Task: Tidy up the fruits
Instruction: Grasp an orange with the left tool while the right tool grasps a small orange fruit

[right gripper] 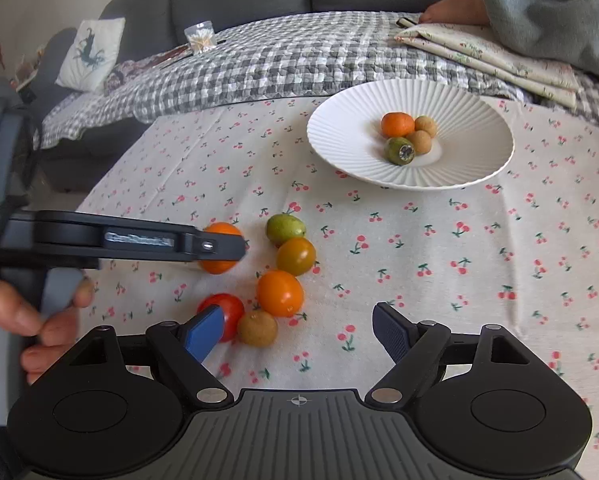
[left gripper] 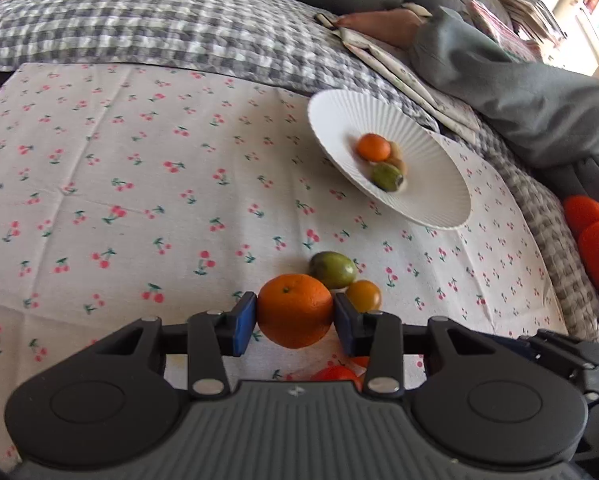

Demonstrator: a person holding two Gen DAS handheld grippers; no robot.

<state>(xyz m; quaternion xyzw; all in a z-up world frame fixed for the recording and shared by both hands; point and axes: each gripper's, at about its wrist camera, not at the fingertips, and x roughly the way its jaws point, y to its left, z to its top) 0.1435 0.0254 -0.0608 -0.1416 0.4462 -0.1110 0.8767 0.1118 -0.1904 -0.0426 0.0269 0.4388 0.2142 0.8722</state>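
Observation:
My left gripper is shut on an orange tangerine, held just above the cherry-print cloth; it shows from the side in the right wrist view with the tangerine. My right gripper is open and empty above the cloth. Near it lie a red tomato, a brown longan, an orange fruit, a yellow-green tomato and a green fruit. The white ribbed plate holds a small tangerine, two longans and a green fruit.
A grey checked quilt covers the sofa behind the cloth. A person's grey-sleeved arm rests on folded floral fabric at the back right. A glass jar stands at the back left. Bare cloth lies right of the fruit cluster.

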